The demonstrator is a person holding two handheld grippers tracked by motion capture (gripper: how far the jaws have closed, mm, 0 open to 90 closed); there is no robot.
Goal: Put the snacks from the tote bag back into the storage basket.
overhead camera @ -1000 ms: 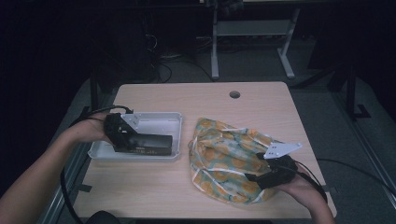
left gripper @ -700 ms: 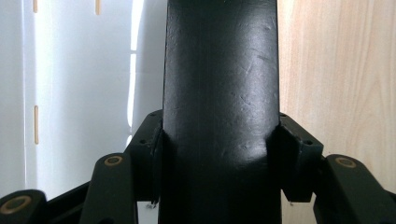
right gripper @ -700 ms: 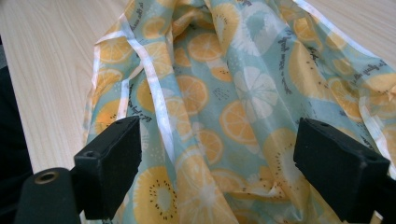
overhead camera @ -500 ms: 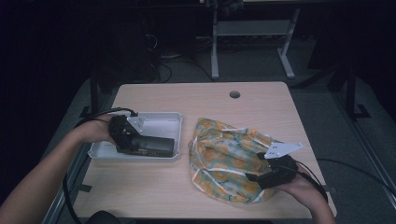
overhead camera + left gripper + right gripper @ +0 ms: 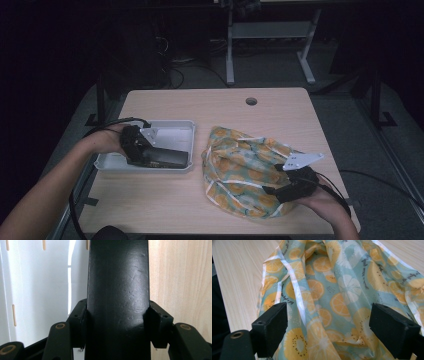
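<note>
While your left gripper (image 5: 117, 322) clamps a smooth black, glossy, flat-sided object (image 5: 118, 290), faintly scratched, both pads press its sides, the jaws about half closed around it. You hold that object over the white plastic tray (image 5: 170, 131) at the table's left side, lying roughly level across the tray's near half in the high view. Your right gripper (image 5: 328, 327) stands wide, its pads released, with thin, crinkled fabric between them but not pinched. That cloth bag (image 5: 245, 170), pale teal printed with orange citrus slices and edged with white tape, lies bunched on the light wood-grain table (image 5: 210, 105), just right of the tray.
</note>
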